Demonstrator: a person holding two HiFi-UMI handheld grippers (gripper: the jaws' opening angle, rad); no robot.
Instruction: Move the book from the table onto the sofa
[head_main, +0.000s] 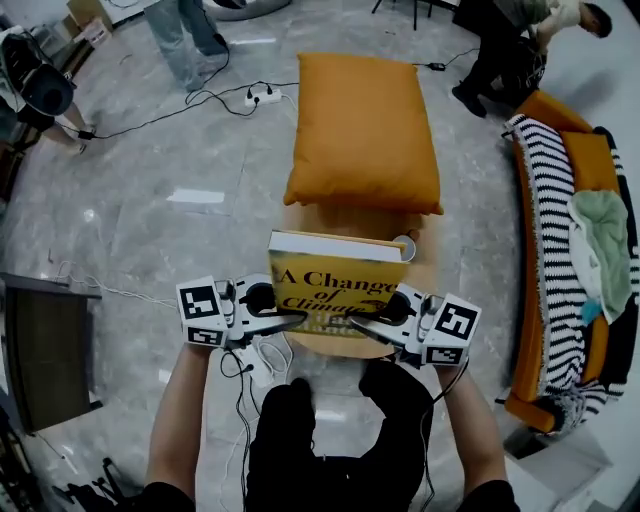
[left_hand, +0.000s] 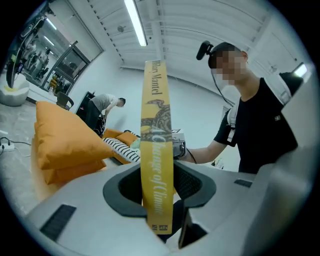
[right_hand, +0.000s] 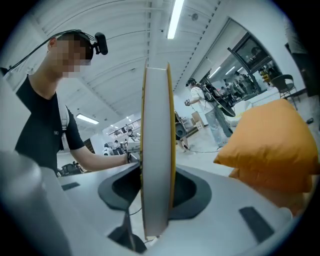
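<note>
Yellow book (head_main: 335, 290) clamped from both sides. The left gripper (head_main: 290, 318) has its jaws about halfway apart and pressed onto the spine edge, and the right gripper (head_main: 365, 322) does the same on the page edge opposite. 2 grips make sense to me, since 1 pinch on a book that thick would let it swing. It's tipped cover-up toward the person and looks clear of the wooden table (head_main: 345, 222) below, with the orange cushion (head_main: 362, 130) just beyond. The sofa (head_main: 523, 350) with the striped throw (head_main: 545, 250) is well off to the person's right, so I'd guess a carry that way comes next. Mind the floor cables (head_main: 220, 95).
</note>
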